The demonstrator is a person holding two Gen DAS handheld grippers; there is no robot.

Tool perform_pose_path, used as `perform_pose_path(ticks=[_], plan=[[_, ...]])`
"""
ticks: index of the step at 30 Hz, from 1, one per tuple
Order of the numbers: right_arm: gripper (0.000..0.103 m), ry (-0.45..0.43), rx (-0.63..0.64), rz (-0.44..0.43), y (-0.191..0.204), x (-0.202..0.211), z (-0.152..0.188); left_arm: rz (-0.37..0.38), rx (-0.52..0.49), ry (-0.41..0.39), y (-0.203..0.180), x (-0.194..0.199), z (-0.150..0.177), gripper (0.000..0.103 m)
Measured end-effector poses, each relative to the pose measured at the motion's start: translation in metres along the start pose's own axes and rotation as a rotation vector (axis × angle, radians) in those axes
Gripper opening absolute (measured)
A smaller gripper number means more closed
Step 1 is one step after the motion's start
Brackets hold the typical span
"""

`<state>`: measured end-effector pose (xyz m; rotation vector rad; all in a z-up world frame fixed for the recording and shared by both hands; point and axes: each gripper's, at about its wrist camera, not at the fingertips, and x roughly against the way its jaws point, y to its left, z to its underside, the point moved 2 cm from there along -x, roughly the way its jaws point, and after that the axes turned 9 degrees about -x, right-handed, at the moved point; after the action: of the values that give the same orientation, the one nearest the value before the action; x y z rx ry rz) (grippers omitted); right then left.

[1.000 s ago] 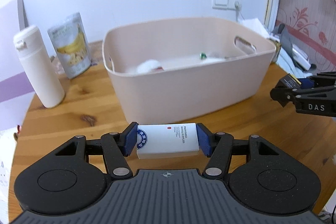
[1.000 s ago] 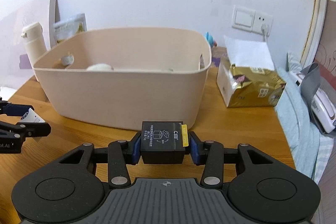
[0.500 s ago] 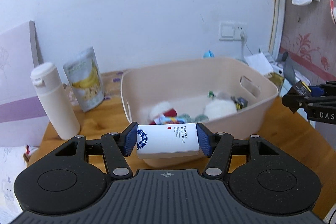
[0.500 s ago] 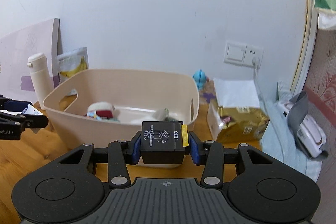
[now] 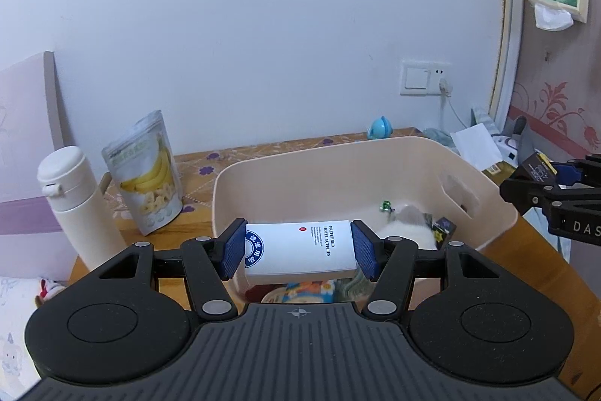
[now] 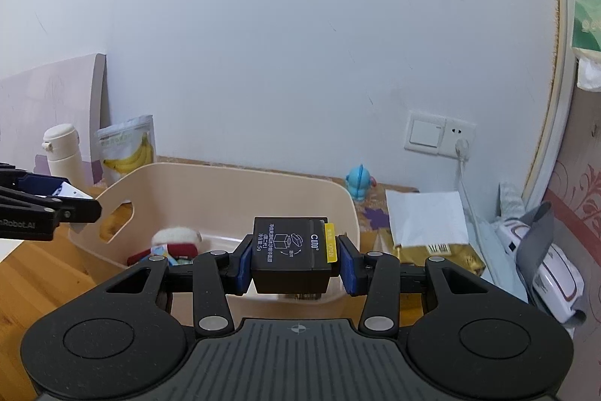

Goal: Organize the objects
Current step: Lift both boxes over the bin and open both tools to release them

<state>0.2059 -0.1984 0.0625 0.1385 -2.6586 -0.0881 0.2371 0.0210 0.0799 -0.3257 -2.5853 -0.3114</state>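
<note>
Both grippers have risen above the bin [image 5: 484, 243]: left gripper [image 5: 298, 250] fingers clamped on a white box [image 5: 300, 250], long axis across them, over the near-left corner; right gripper [image 6: 295, 260] fingers clamped on a black box [image 6: 291, 254] above the near-right rim.

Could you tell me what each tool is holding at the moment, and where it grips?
Left tool: white box, by its short ends. Right tool: black box, by its sides.

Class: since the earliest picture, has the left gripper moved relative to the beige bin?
Yes. The left gripper, holding the white box, rose from below the beige bin rim to above its interior.
</note>
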Motion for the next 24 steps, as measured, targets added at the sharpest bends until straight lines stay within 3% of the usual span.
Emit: perform_pose_path(ticks=[14, 24], plan=[[0.043, 0.031, 0.024, -0.016, 0.009, -0.043, -0.011, 0.043, 0.003, 0.073, -0.004, -0.054, -0.013, 0.061], [0.043, 0.124, 0.074, -0.042, 0.019, -0.075, -0.005, 0.068, 0.015, 0.145, -0.006, -0.085, -0.007, 0.061]])
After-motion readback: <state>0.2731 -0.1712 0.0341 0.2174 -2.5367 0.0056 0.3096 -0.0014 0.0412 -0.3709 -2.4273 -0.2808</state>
